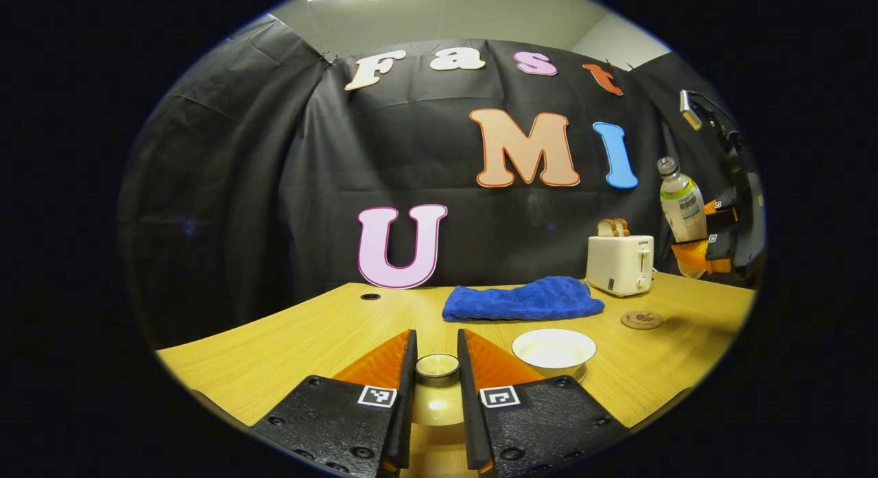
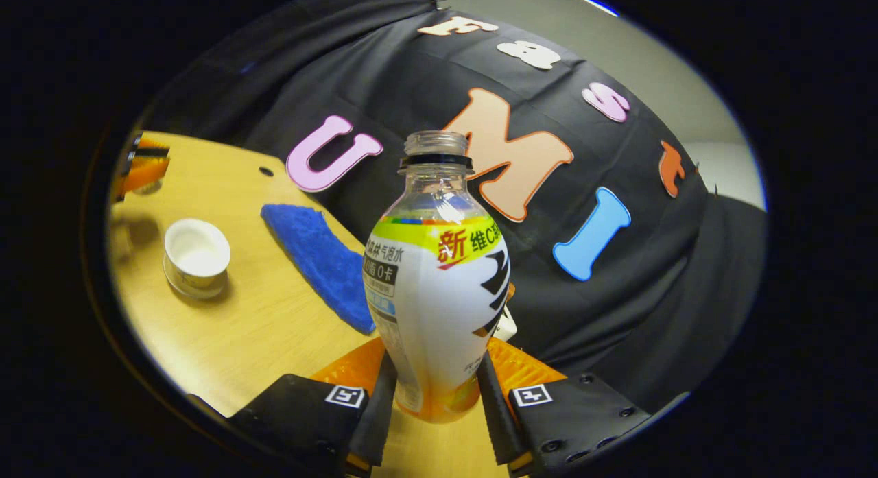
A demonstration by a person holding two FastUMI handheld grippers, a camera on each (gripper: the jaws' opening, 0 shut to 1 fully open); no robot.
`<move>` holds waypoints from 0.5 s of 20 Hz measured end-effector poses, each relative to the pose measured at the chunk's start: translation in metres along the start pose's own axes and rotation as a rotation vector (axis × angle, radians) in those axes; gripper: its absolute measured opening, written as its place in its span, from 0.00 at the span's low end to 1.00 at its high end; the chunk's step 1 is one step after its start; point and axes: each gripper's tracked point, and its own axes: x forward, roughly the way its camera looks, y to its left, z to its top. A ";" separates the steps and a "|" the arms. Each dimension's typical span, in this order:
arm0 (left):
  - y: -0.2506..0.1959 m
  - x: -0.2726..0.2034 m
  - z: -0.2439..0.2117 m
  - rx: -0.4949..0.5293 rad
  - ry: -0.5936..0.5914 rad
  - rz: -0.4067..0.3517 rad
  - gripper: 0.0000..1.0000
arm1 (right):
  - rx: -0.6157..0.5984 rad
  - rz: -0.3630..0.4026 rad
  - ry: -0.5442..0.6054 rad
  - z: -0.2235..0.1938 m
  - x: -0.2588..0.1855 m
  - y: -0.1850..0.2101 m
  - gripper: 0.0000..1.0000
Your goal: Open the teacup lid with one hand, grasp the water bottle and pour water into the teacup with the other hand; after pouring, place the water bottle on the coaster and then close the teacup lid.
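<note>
My left gripper is shut on the teacup lid, a beige dome with a small round knob, held low over the table's near edge. To its right the white teacup stands uncovered. In the left gripper view my right gripper hangs high at the far right with the water bottle in it, slightly tilted, above the round coaster. In the right gripper view the uncapped water bottle sits between the fingers of my right gripper, and the teacup lies far left below.
A blue towel lies at the back of the wooden table. A white toaster with bread slices stands behind the coaster. A small hole marks the tabletop at back left. Black cloth walls the booth.
</note>
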 end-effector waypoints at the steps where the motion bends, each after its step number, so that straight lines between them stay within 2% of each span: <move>1: 0.000 0.000 0.000 0.000 0.000 0.000 0.29 | -0.051 0.002 0.006 -0.003 0.003 0.006 0.63; 10: 0.000 0.000 0.000 0.000 0.000 0.003 0.29 | -0.478 0.017 -0.037 -0.003 0.017 0.074 0.63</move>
